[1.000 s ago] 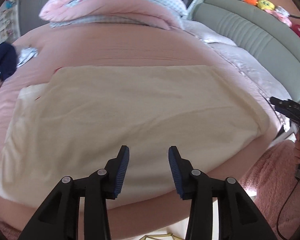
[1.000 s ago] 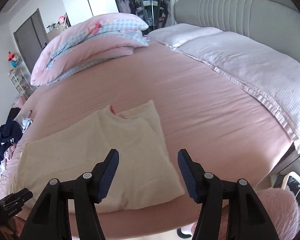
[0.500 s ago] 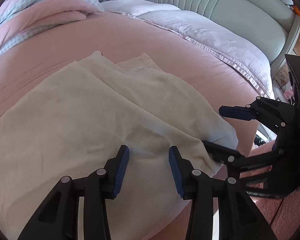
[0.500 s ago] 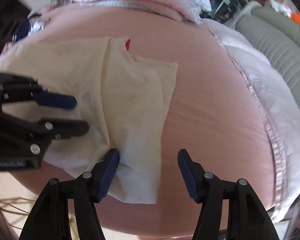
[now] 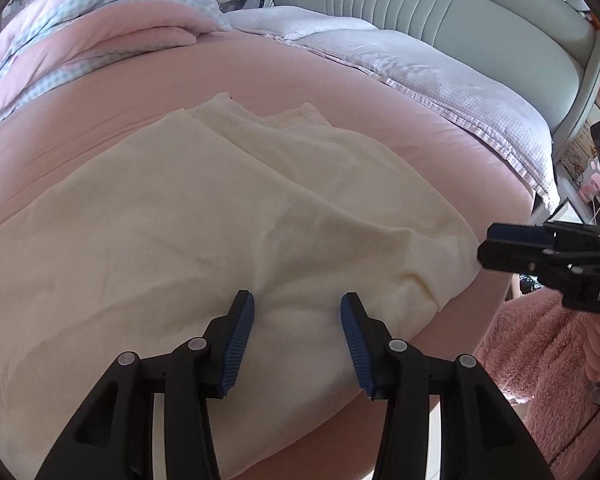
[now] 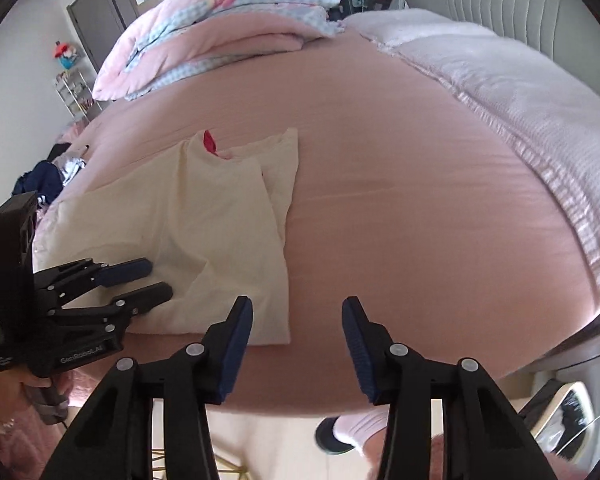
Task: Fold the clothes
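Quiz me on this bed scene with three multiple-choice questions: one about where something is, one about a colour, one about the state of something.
1. Where does the folded quilt lie?
A. at the far side of the bed, beyond the garment
B. on the floor
C. on top of the garment

2. What colour is the garment on the bed sheet?
A. navy
B. cream
C. green

3. How does the left gripper stand?
A. shut tight on the quilt
B. jaws apart, over the garment's near edge
C. clamped on the headboard

Answers:
1. A, the quilt is piled past the garment in both wrist views.
2. B, the cloth is pale cream against the pink sheet.
3. B, a clear gap shows between its blue pads, with cream cloth behind them.
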